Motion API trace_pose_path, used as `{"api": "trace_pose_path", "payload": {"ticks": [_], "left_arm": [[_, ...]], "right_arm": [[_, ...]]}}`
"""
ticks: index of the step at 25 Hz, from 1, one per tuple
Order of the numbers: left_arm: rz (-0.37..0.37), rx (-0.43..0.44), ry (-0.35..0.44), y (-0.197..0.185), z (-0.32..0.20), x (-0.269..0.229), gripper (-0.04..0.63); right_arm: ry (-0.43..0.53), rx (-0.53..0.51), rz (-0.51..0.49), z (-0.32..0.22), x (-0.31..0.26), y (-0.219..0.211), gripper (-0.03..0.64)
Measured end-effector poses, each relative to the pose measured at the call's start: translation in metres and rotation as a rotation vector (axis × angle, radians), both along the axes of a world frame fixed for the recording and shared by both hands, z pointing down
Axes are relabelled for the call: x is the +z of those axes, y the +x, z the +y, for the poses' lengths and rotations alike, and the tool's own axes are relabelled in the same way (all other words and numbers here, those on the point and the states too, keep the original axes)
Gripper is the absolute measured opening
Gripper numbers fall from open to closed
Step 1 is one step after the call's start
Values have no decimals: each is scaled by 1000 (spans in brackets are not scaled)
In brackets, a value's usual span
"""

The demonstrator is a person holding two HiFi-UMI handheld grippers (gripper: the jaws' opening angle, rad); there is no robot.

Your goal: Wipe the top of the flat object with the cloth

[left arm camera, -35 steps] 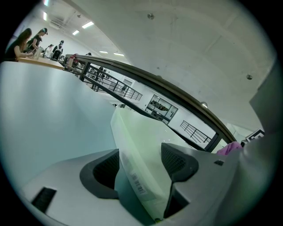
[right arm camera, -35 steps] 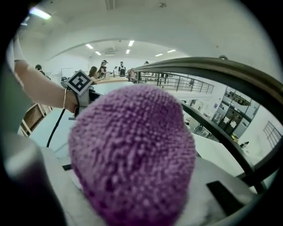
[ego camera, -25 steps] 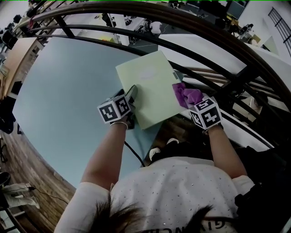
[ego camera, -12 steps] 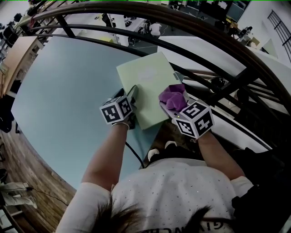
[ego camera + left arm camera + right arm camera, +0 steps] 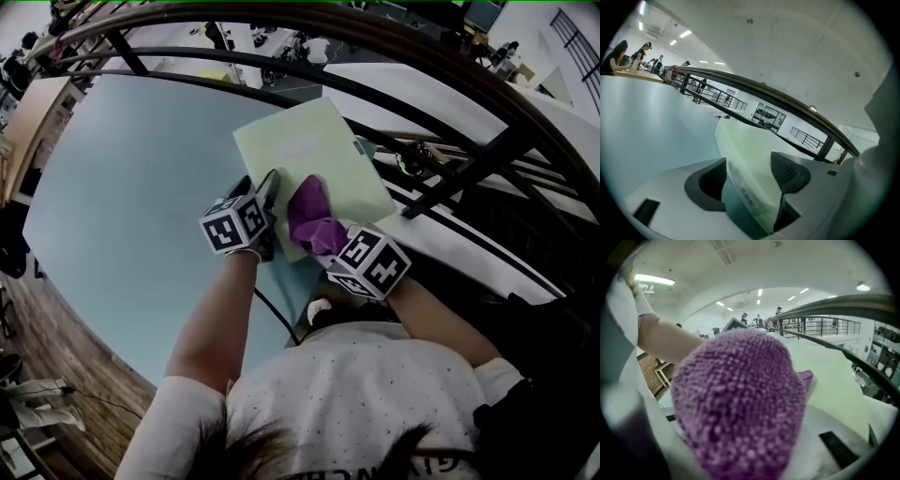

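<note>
Pale worktop [image 5: 122, 187] bears the sheet [image 5: 314, 150] ahead; left hand-held gripper [image 5: 268, 192], jaws apart, straddles its edge, perhaps steadying it, so right hand-held gripper [image 5: 324, 240], clamping the cloth [image 5: 307, 208], should press flat, sweeping forward.

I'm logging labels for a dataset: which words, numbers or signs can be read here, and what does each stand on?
Nothing reads clearly enough to quote.
Flat object, top: faint print, too pale to read.
Edge label on it: tiny print, blurred.
Shirt: lettering upside down and cut off, unreadable.
Marker cubes, left and right: black-and-white square patterns, no words.
</note>
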State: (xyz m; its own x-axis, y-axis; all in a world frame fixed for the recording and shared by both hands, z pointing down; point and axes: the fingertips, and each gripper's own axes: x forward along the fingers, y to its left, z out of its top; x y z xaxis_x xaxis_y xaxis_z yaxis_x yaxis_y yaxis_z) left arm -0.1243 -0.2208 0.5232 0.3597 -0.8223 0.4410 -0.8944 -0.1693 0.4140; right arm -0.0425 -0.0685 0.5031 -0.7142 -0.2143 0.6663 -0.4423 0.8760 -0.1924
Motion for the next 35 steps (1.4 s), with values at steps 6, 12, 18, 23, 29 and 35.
{"api": "trace_pose_path", "payload": {"ticks": [6,12,18,23,29,35], "left_arm": [[5,-3,2,1,3,1,304],[3,0,6,0,1,0,304],[19,15,6,3,3,1,304],[135,15,14,-1,7,-6,307],[168,-58,76,-38,35,-41,214],[218,-120,206,-40,97,-94,2]], "right_arm": [[43,115,8,-16,1,47,34],[70,296,20,-39,1,109,34],[59,443,27,-56,2,159,34],[34,587,-69,-63,-8,202,34],[52,699,-286,-56,-47,240,35],[148,724,-380,-41,-85,252,35]]}}
